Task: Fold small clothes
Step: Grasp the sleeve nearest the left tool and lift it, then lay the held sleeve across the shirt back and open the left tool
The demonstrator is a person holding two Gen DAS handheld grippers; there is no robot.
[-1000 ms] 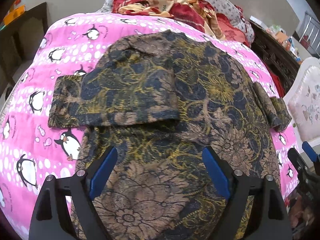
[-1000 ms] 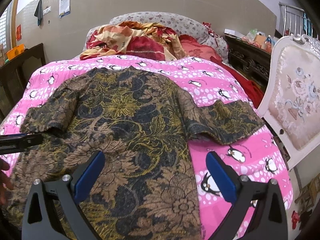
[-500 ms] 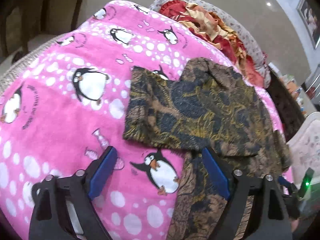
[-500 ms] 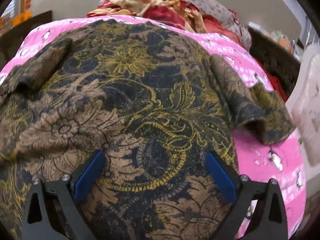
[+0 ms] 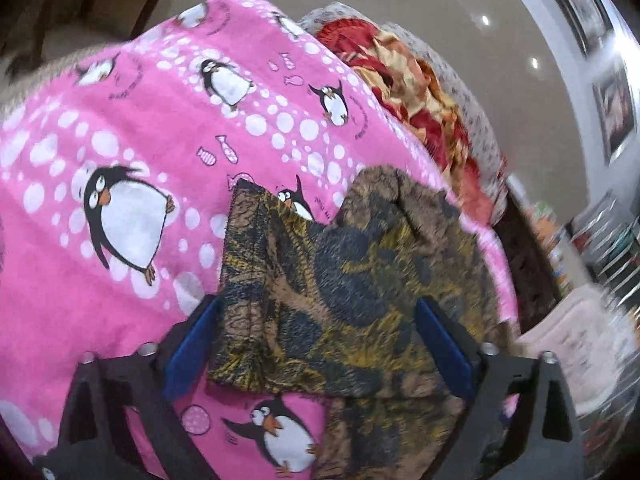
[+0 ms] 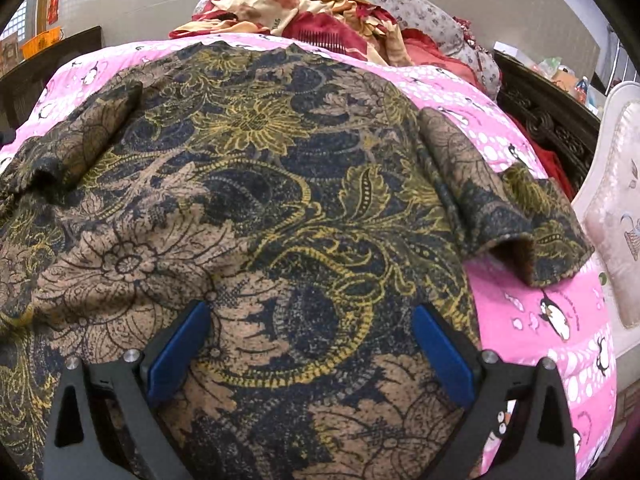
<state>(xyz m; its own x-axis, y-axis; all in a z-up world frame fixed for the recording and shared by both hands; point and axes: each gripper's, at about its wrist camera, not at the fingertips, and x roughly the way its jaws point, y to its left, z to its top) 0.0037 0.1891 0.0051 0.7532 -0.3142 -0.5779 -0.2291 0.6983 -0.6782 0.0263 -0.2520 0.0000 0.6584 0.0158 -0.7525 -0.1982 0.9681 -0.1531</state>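
A brown, black and gold batik shirt lies flat, back up, on a pink penguin blanket. In the left wrist view my left gripper is open and empty, its blue pads on either side of the shirt's left sleeve. In the right wrist view my right gripper is open and empty, low over the lower middle of the shirt body. The right sleeve lies spread toward the bed's right edge.
A heap of red and cream bedding lies at the head of the bed. A white padded chair stands close on the right. A dark carved cabinet is behind it.
My left gripper has swung left off the shirt body and closed in on the left sleeve. My right gripper has dropped forward over the shirt body.
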